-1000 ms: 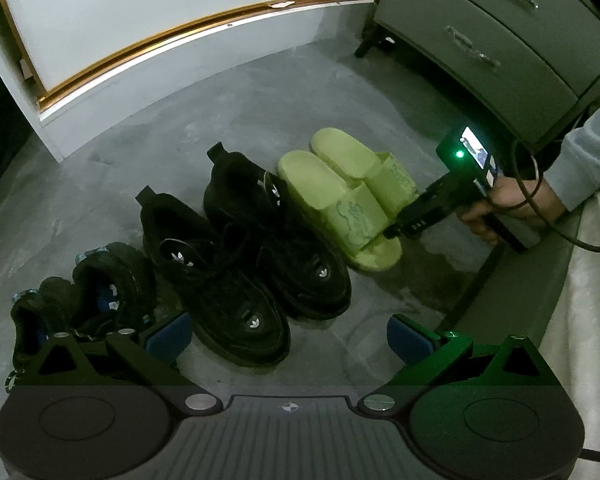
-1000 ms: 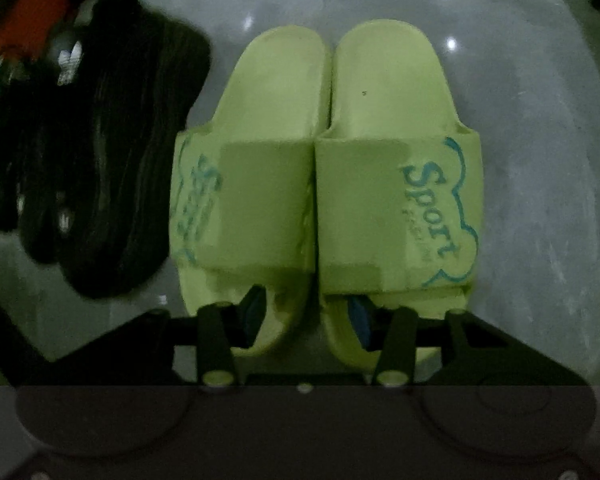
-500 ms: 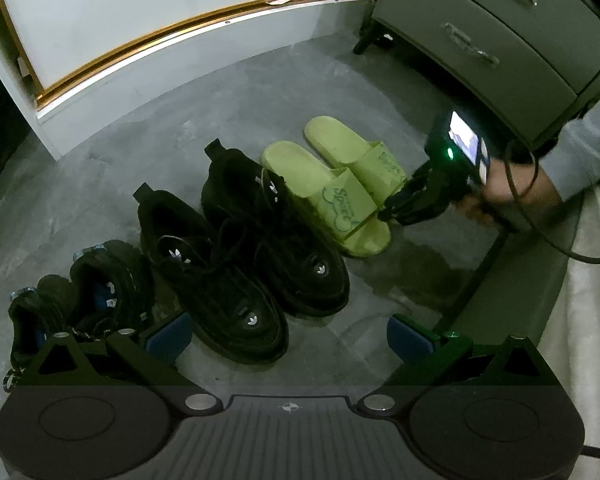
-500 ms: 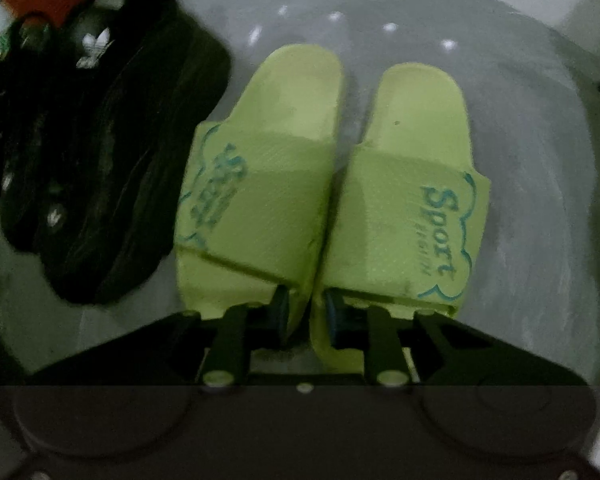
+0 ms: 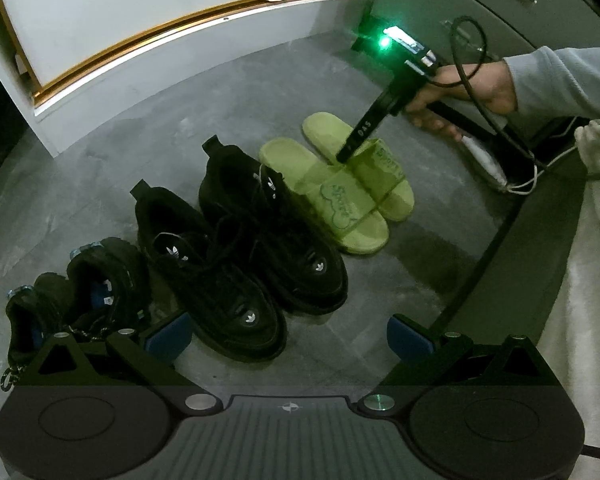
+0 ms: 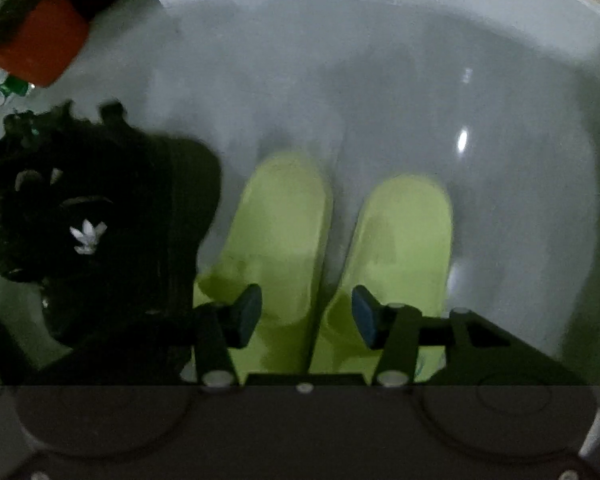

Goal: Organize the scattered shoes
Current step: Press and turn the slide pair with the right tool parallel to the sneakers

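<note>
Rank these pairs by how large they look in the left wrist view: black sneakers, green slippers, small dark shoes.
1. black sneakers, clearly largest.
2. green slippers.
3. small dark shoes, partly hidden behind the tool, so their place below the slippers is unsure.

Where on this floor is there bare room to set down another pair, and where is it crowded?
Bare floor lies between the shoe row and the white cabinet base, and beyond the green slides toward the grey drawers. Crowded: black sneakers touching, slides alongside.
</note>
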{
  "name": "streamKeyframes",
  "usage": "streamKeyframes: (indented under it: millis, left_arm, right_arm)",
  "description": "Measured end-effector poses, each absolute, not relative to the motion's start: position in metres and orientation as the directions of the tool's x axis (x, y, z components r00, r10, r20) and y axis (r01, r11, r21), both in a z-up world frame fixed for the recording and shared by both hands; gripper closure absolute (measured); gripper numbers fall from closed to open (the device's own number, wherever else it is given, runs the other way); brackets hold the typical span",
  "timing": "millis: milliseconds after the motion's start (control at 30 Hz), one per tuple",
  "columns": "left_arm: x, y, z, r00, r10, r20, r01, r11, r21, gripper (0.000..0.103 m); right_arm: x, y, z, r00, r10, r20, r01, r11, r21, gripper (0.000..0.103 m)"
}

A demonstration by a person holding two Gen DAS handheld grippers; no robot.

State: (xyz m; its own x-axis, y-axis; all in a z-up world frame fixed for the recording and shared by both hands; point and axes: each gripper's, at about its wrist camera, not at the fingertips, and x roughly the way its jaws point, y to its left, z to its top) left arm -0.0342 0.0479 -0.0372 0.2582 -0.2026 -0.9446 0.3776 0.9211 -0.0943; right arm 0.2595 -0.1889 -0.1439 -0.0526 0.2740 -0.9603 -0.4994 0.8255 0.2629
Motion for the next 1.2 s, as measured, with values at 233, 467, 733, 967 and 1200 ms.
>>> streamKeyframes:
  millis: [233, 467, 733, 967, 1200]
  left_arm:
    - [-0.033, 0.047, -0.037, 0.266, -0.193, -0.944, 0.380, 0.921, -0.081, 0.000]
    - [-0.028, 0.055, -0.037, 0.295, -0.159, -0.942, 0.339, 0.939, -0.053, 0.000]
    - [-0.022, 0.063, -0.034, 0.309, -0.154, -0.939, 0.301, 0.952, -0.057, 0.000]
    - [-0.022, 0.063, -0.032, 0.313, -0.159, -0.936, 0.300, 0.952, -0.061, 0.000]
    - [-0.023, 0.061, -0.032, 0.315, -0.162, -0.935, 0.310, 0.949, -0.060, 0.000]
  right_arm:
    - [0.275, -0.183, -0.167, -0.128, 0.228, -0.965, -0.448, 0.855, 0.261, 0.057]
    - [0.284, -0.143, -0.189, -0.239, 0.047, -0.970, -0.624, 0.757, 0.191, 0.088]
    - [0.281, -0.112, -0.205, -0.300, -0.124, -0.946, -0.727, 0.672, 0.142, 0.080]
    - [0.273, -0.111, -0.218, -0.289, -0.128, -0.949, -0.730, 0.671, 0.132, 0.077]
    - [0.278, -0.125, -0.212, -0.279, -0.070, -0.958, -0.718, 0.678, 0.160, 0.090]
